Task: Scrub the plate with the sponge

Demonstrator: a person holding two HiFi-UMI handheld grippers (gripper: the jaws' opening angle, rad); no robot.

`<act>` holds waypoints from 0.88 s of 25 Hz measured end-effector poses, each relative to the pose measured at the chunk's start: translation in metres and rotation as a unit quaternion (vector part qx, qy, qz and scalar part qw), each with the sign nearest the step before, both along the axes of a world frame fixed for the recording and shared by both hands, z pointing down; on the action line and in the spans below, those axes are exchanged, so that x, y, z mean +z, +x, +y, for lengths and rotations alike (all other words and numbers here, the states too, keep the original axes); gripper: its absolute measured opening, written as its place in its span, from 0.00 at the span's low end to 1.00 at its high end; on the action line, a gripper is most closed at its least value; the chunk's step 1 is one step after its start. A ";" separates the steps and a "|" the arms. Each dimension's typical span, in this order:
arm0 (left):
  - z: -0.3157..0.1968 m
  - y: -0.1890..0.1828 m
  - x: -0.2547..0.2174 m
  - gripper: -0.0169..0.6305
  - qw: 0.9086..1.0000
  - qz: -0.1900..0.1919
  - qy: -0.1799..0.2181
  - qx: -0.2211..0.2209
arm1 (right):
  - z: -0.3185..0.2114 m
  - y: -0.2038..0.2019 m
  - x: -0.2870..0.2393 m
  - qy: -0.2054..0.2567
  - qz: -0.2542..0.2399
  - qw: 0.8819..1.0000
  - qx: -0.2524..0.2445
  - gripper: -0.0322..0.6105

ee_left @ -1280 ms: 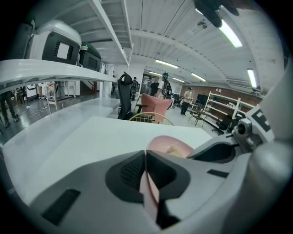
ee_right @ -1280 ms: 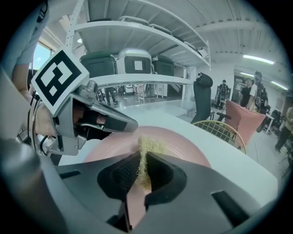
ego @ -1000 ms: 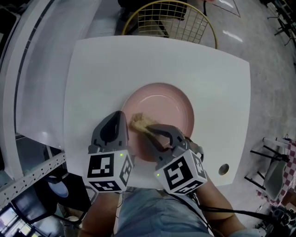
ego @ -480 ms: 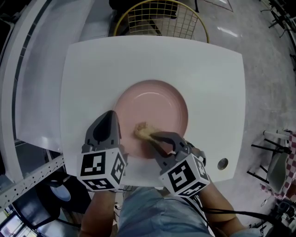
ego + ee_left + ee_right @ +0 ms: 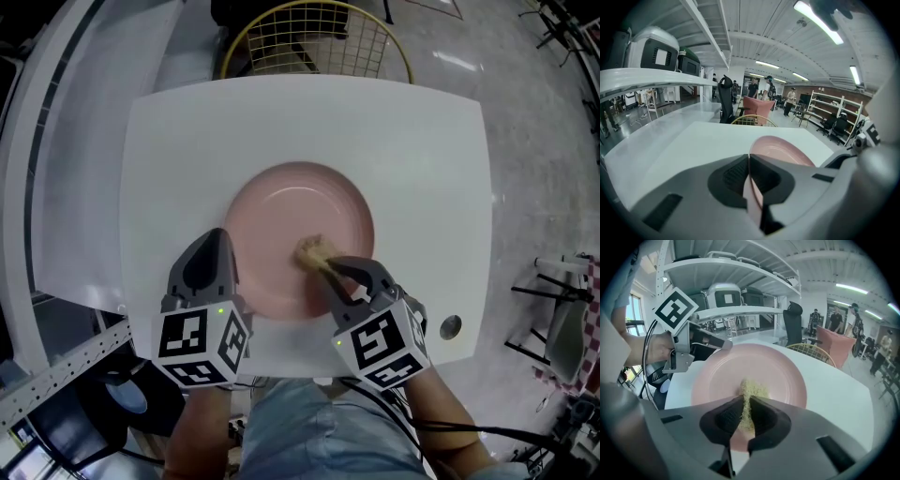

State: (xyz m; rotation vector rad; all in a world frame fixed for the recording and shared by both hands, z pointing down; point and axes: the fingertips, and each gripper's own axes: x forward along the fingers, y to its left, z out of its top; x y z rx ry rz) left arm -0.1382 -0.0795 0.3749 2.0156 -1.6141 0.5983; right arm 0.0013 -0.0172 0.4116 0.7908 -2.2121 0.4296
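Note:
A pink plate lies on the white table. My left gripper is shut on the plate's near-left rim, which shows edge-on between its jaws. The plate's bowl stretches ahead of them. My right gripper is shut on a yellowish sponge, pressed onto the plate's near-right inside. In the right gripper view the sponge sticks out from the jaws onto the pink plate, and the left gripper bites the far rim.
A gold wire chair stands at the table's far edge. A round hole sits in the table's near-right corner. A white counter runs along the left. People stand far off in the room.
The sponge in my right gripper has slid rightward across the plate, from its near-left part to near-right of centre. The left gripper keeps its hold on the rim.

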 end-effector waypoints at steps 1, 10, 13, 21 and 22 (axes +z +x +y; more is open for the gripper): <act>0.000 0.001 0.000 0.06 1.000 0.000 0.000 0.001 | -0.003 0.003 0.000 0.000 0.003 1.000 0.008 0.13; -0.001 0.005 -0.001 0.06 1.000 0.004 0.001 0.008 | -0.035 0.020 0.001 0.015 0.025 0.997 0.068 0.13; -0.001 0.005 -0.001 0.06 1.000 0.007 -0.001 0.009 | -0.047 0.021 0.001 0.022 0.029 0.996 0.077 0.13; -0.003 0.006 -0.001 0.06 1.000 0.013 -0.002 0.012 | -0.068 0.005 -0.004 0.047 0.022 0.996 0.070 0.13; -0.004 0.006 -0.001 0.06 1.000 0.014 -0.002 0.012 | -0.070 0.002 -0.005 0.050 0.019 0.996 0.065 0.13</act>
